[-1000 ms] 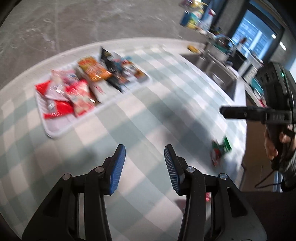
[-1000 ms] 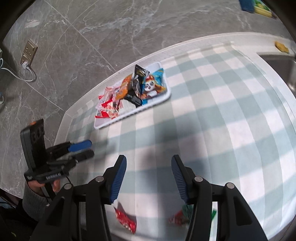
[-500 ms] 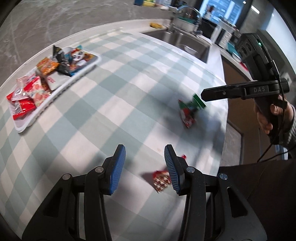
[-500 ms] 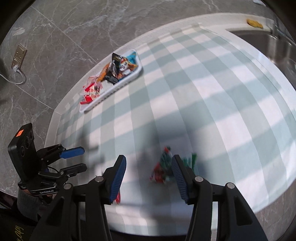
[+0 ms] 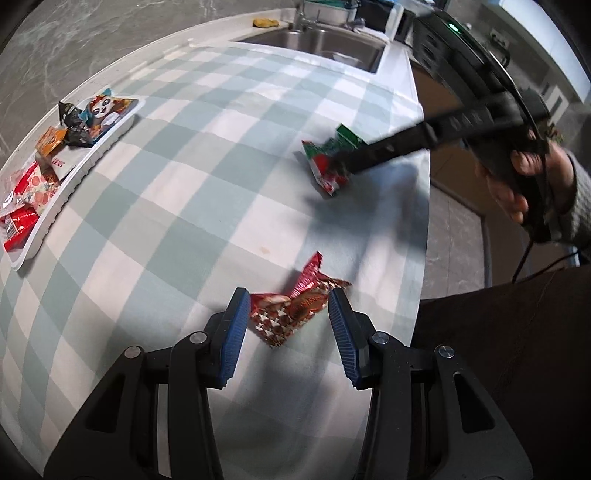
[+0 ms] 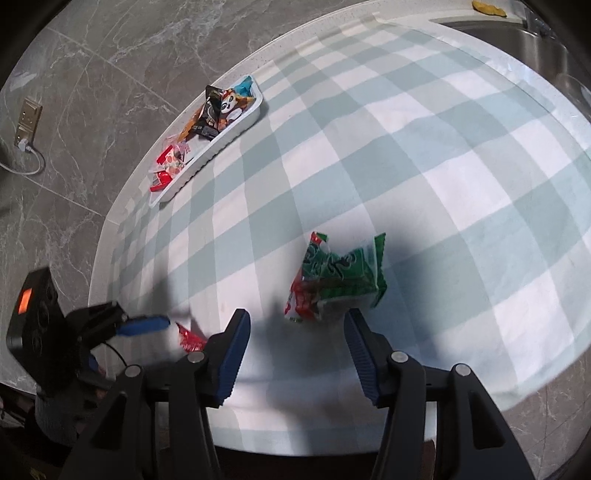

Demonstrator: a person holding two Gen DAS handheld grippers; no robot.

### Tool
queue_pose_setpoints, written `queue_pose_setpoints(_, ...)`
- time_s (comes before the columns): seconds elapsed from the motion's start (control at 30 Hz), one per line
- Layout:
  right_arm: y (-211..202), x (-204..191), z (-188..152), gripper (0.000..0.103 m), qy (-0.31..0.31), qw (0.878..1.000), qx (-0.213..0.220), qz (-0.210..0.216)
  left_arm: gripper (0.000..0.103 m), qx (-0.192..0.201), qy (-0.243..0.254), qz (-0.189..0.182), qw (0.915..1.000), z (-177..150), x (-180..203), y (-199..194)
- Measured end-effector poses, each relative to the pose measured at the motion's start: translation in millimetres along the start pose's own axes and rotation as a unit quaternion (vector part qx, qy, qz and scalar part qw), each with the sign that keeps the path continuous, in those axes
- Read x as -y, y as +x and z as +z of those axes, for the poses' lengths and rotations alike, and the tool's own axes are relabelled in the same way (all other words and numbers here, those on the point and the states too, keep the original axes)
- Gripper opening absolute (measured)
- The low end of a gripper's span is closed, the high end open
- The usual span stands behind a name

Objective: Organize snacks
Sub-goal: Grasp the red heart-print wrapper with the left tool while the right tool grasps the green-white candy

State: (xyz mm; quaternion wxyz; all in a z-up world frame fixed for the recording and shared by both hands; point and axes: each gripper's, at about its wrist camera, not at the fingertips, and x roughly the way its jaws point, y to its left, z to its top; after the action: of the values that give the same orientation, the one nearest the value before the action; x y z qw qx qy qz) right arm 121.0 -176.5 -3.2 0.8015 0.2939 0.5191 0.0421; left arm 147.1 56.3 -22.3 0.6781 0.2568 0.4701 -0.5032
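A red foil snack packet lies on the checked cloth between the fingers of my left gripper, which is open, with neither pad touching it. A green and red packet lies just past the tips of my right gripper. Only the packet's near edge reaches in between those jaws. They are opening, and no pad presses on it. In the left wrist view the right gripper hangs low over this same packet. The white tray at the far left holds several snack packets.
The table's near edge runs just under both grippers. A steel sink sits at the far right end of the counter, with a yellow sponge beside it. A marble wall with a socket stands behind the tray.
Both grippers have dropped towards the cloth. The left one swung round to the red packet, which now lies between its fingers. The right one came in over the green packet, and its jaws stand slightly wider.
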Motion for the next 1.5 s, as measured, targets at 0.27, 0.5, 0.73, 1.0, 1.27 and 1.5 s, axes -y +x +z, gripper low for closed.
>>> queue_pose_setpoints(0.27,10,3,22,0.057,-0.007,1.000,0.002,0.005,0.042,-0.029,0.020,0.026,0.9991,0,17,19)
queue_pose_setpoints(0.5,17,-2,40,0.057,-0.037,0.999,0.003,-0.017,0.042,-0.035,0.040,0.039,0.9978,7,21,32)
queue_pose_setpoints(0.73,28,-12,44,0.057,-0.077,0.996,-0.004,-0.050,0.042,-0.037,0.053,0.042,0.9970,13,25,42)
queue_pose_setpoints(1.0,34,-22,39,0.057,-0.124,0.989,-0.009,-0.083,0.042,-0.038,0.057,0.047,0.9966,15,25,49)
queue_pose_setpoints(1.27,37,-31,32,0.055,-0.171,0.980,-0.007,-0.106,0.042,-0.033,0.050,0.045,0.9972,16,24,53)
queue_pose_setpoints(1.5,34,-27,33,0.032,-0.169,0.981,-0.006,-0.096,0.036,-0.024,0.035,0.039,0.9983,13,17,52)
